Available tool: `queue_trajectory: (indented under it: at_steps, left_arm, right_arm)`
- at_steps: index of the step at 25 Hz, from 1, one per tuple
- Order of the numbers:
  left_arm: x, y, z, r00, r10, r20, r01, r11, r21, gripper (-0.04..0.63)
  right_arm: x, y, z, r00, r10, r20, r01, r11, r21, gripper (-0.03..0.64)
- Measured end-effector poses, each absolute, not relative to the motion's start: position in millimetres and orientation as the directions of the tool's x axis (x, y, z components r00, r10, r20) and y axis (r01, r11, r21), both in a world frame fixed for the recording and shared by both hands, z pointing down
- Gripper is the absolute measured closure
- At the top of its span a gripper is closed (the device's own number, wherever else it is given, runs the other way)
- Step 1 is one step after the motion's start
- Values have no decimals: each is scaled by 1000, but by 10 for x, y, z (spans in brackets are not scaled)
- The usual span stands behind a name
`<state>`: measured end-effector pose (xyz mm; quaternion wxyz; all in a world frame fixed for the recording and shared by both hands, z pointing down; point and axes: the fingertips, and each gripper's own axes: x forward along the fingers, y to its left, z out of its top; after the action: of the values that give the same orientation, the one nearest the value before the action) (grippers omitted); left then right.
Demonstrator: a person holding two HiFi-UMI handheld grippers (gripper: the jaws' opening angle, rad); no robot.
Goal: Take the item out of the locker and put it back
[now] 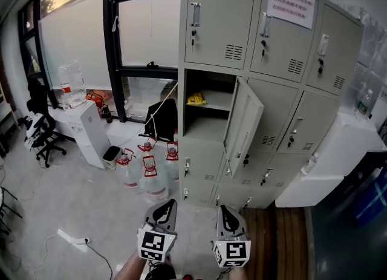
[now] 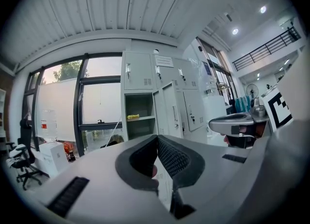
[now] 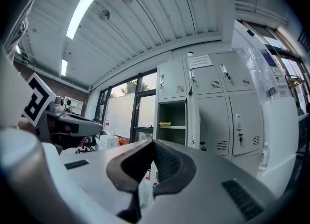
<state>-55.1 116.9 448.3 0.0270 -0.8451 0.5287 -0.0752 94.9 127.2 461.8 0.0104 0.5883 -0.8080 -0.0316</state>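
A small yellow item [image 1: 195, 98] lies on the shelf of the one open compartment in the grey locker bank [image 1: 211, 19]. Its door [image 1: 243, 124] hangs open to the right. The yellow item [image 2: 132, 117] is far off in the left gripper view, and the yellow item [image 3: 165, 124] is equally distant in the right gripper view. My left gripper [image 1: 167, 204] and right gripper [image 1: 225, 210] are low in the head view, side by side, well short of the lockers. The left gripper [image 2: 157, 137] has its jaws shut with nothing between them. The right gripper [image 3: 152, 142] is likewise shut and empty.
Several large water bottles [image 1: 148, 173] stand on the floor at the locker's lower left, with a black bag [image 1: 162, 118] behind them. A white water dispenser [image 1: 84, 127] and an office chair [image 1: 39, 133] are at left. A power strip [image 1: 72, 239] lies on the floor. A white machine [image 1: 338, 152] stands right.
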Motion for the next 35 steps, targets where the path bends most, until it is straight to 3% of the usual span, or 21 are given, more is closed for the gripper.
queue_trajectory:
  at_steps: [27,31,35]
  left_arm:
    - [-491,-2119,4319,533,-841,90,-824,-541,-170,572]
    - [-459,-2483,4287,537,-840,76,-804,-537,-256,572]
    - [-401,-2764,4178,503,-864,37,-759,-462,-459,572]
  right_arm:
    - [816,-1837,4451,-228,-973,-40,-972,226,60,600]
    - [836,-2152,4489,-208,-978,-32,-977,206,64,600]
    - [883,-2381,4504,-188,-982,-31,-981,186,62,600]
